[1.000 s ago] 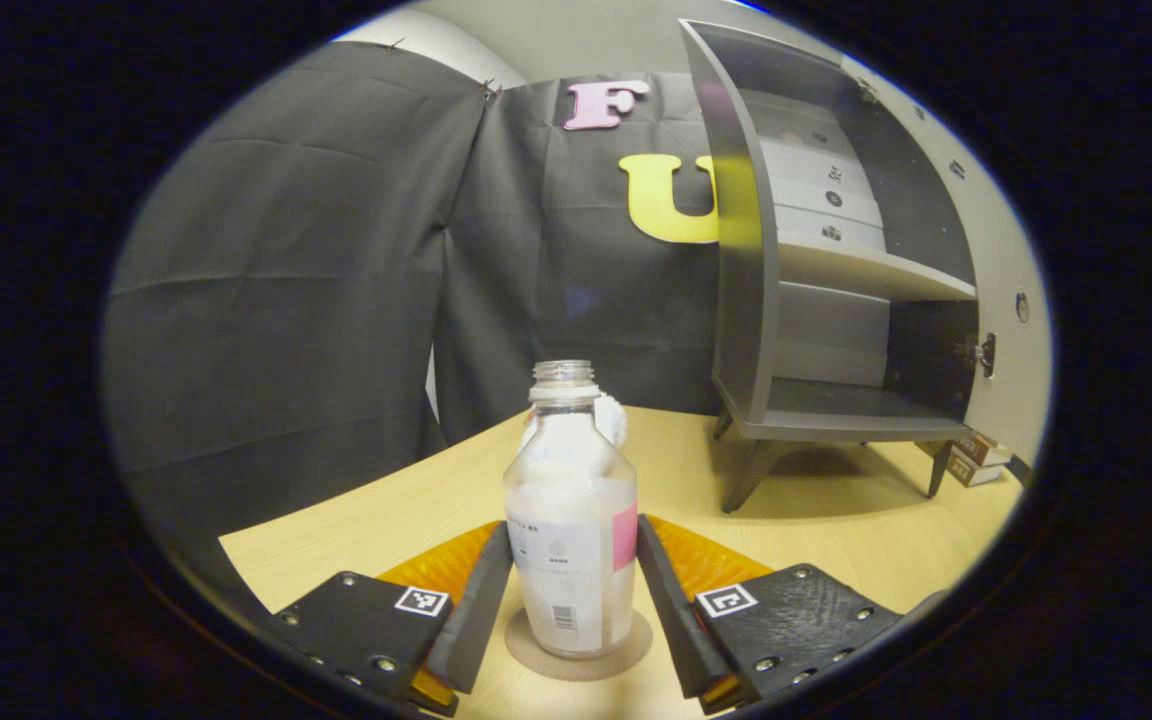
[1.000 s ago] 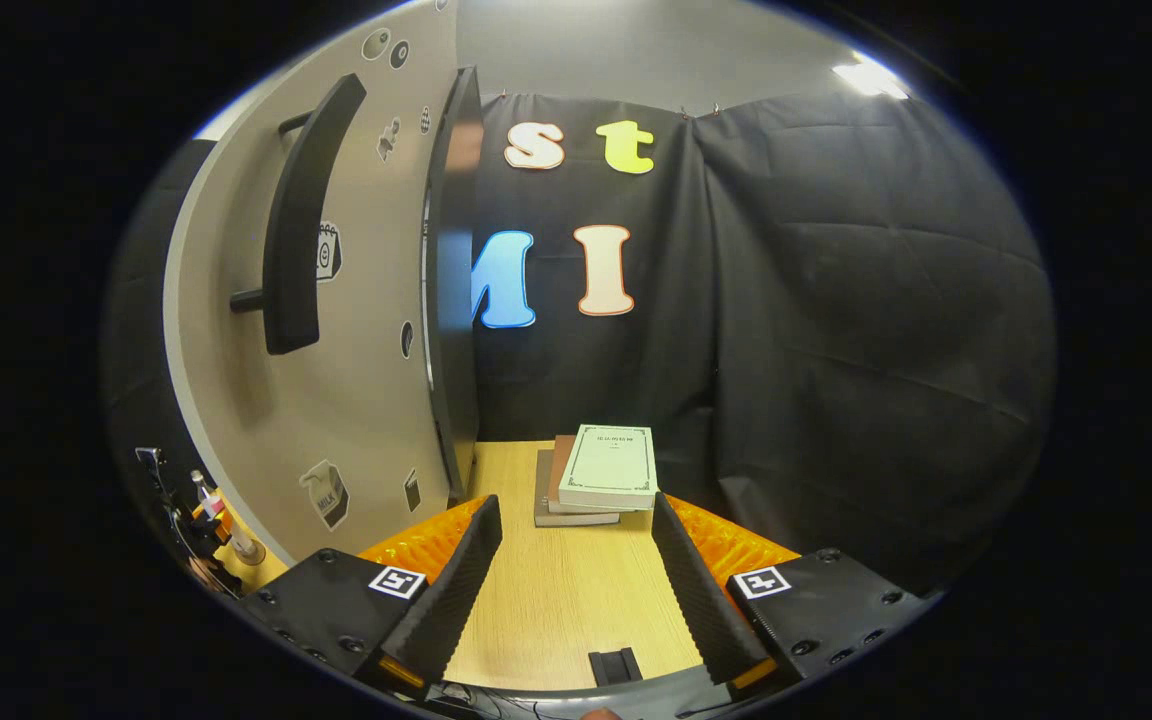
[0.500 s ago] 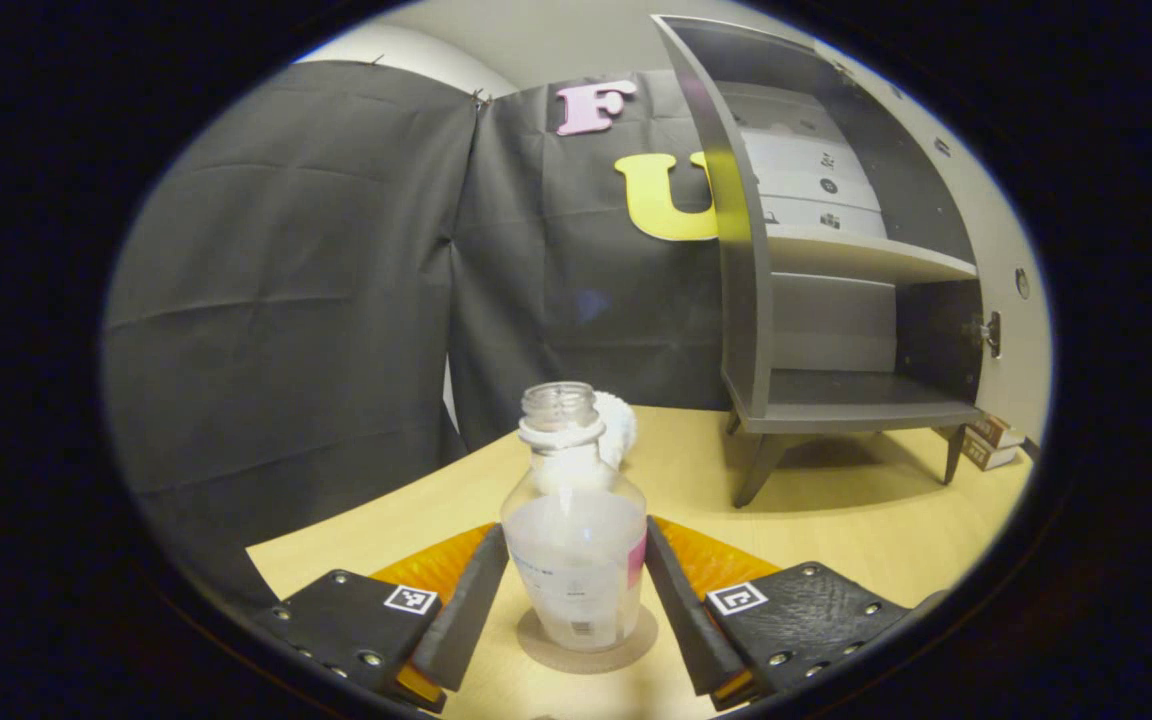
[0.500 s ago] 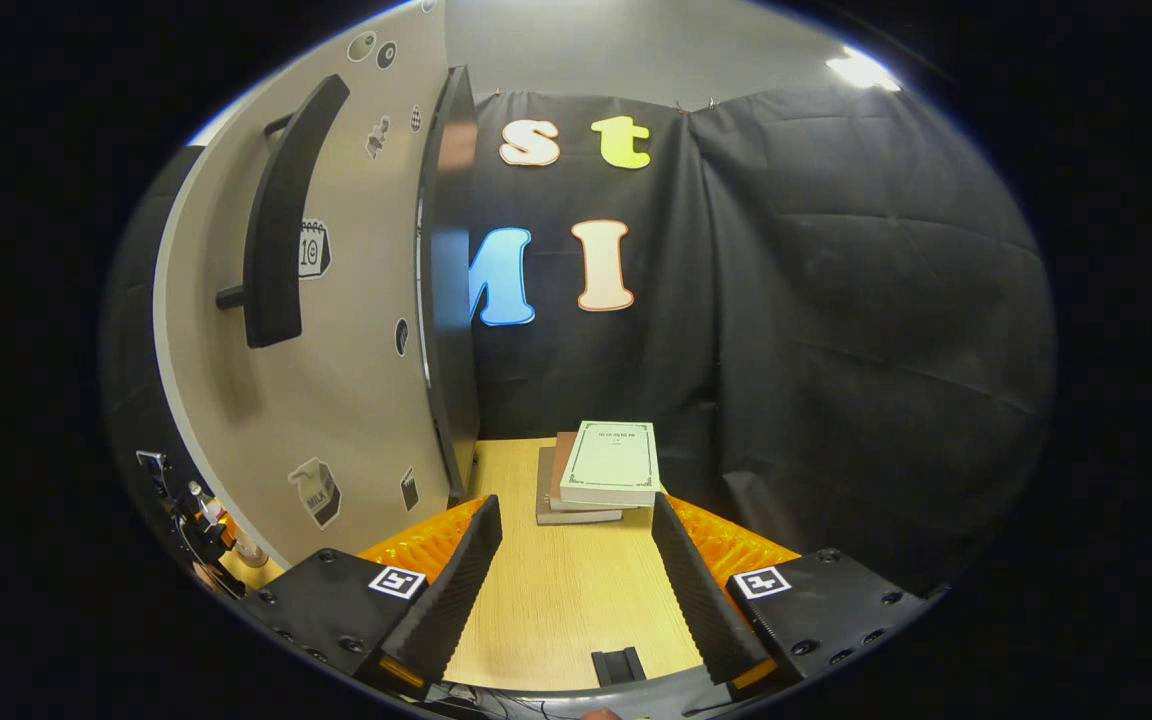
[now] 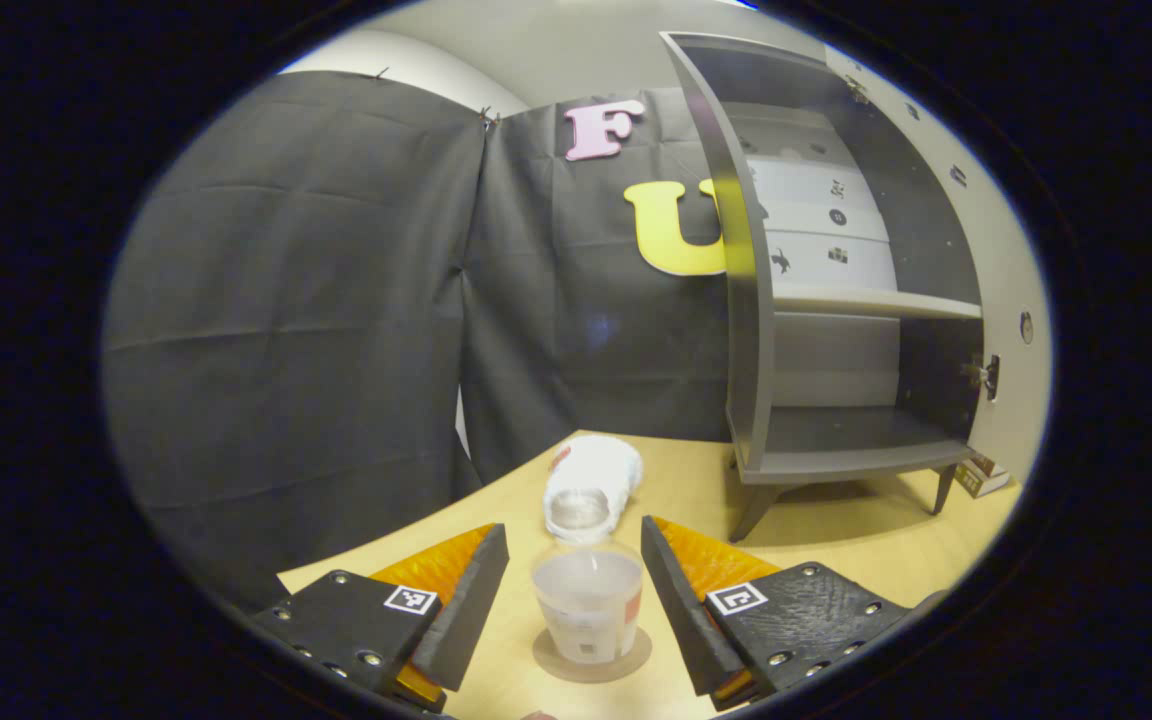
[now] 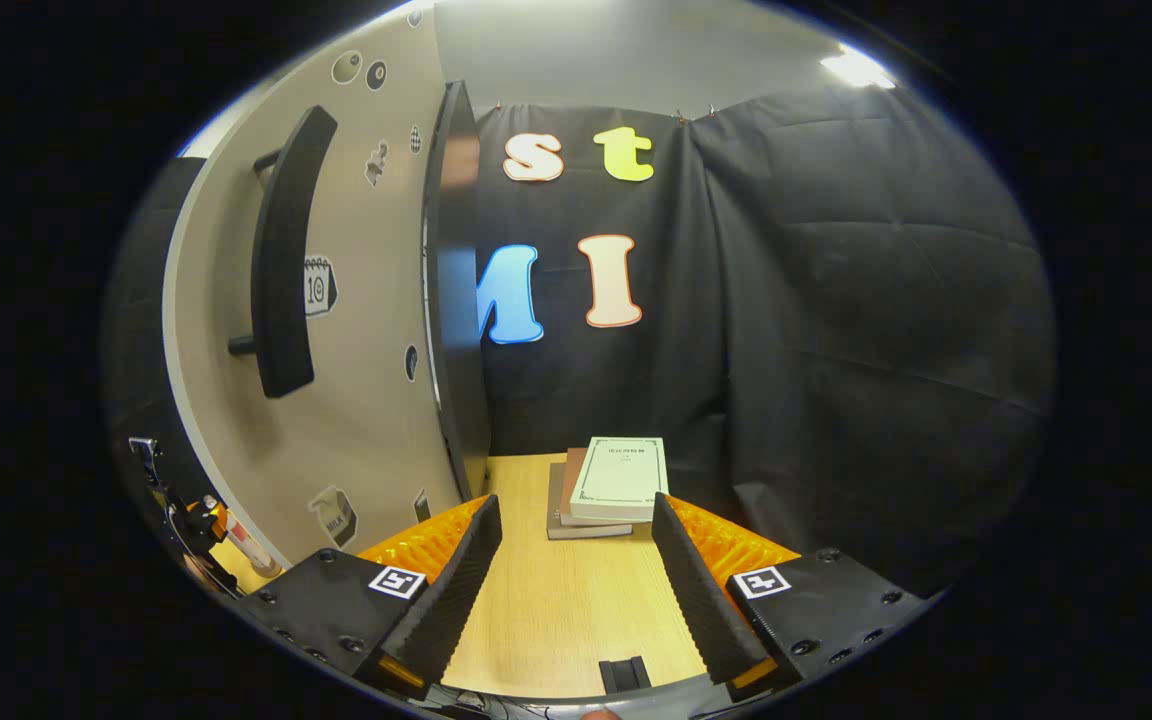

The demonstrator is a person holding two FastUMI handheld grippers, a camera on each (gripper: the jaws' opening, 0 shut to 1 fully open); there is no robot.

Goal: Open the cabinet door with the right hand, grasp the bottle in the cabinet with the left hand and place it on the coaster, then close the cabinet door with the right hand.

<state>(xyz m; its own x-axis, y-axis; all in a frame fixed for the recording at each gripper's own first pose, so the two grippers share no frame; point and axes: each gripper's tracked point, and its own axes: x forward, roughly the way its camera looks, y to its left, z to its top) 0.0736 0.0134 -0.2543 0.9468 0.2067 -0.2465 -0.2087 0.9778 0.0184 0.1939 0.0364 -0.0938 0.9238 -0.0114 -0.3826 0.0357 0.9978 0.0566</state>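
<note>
Bottle (image 5: 588, 605) stands upright on the round coaster (image 5: 591, 657) near the front edge of the worktop (image 5: 836, 530), long axis vertical, open mouth up, so placement looks done. Left tongs (image 5: 576, 600) sit above it, looking down along the neck; the fingers (image 5: 466, 605) flank the bottle on both sides with a visible gap each side, open and gripping nothing. A white wad of something lies on the worktop just behind the bottle (image 5: 596, 472); can't tell what it is. Cabinet (image 5: 836, 300) stands toward the back right of the worktop, door swung fully open, lower shelf (image 5: 851, 432) bare. What's left, by my read, is the door closing, and that belongs to the right hand. Right tongs (image 6: 571, 590) are wide open, empty, held low and roughly level over the worktop, pointing toward a stack of books (image 6: 606, 485) by the back edge. The key relation: the open door (image 6: 356, 330) stands edge-on to the left of the right tongs and close, its outer face toward them, with the long black handle (image 6: 281, 260) running vertically and well above the fingertips. So the right hand is the near one; likely it must lift and swing left to reach the handle or push the door face round. Left tongs are well apart from the cabinet and should just back off from the bottle without tipping it.
</note>
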